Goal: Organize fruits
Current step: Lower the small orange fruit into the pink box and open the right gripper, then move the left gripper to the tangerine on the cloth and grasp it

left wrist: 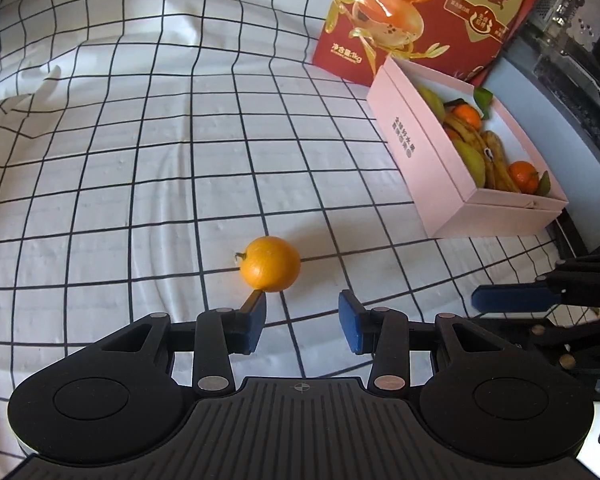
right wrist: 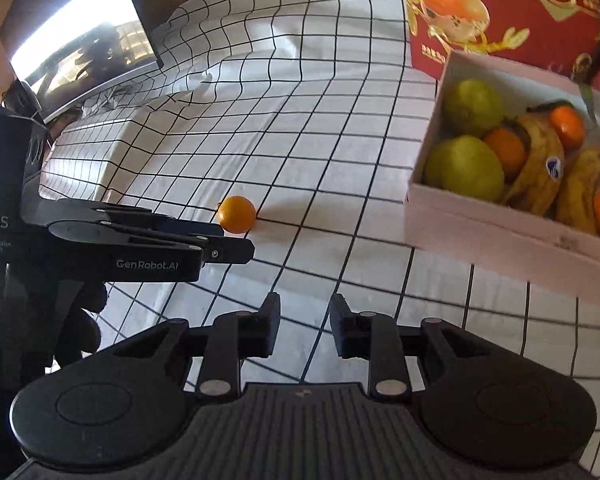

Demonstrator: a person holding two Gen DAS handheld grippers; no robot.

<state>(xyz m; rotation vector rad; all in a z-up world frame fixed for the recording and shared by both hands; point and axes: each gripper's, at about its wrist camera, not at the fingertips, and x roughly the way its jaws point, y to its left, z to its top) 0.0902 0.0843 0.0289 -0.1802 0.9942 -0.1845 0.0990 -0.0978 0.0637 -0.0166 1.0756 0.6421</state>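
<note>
Red carton (left wrist: 420, 20) cut off by top edge in both views. Pink box (right wrist: 500, 240) runs off right edge, motion-blurred, in right wrist view. Box side lettering (left wrist: 404, 136) too small to read. Far-left screen (right wrist: 84, 36) glared out.

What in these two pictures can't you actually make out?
- Pink box, right wrist view: its right end is cut off by the frame edge, so a full fruit count is impossible.
- Red carton, both views: its top is cropped.
- Orange, left wrist view: whether the left gripper touches it is unclear.
</note>
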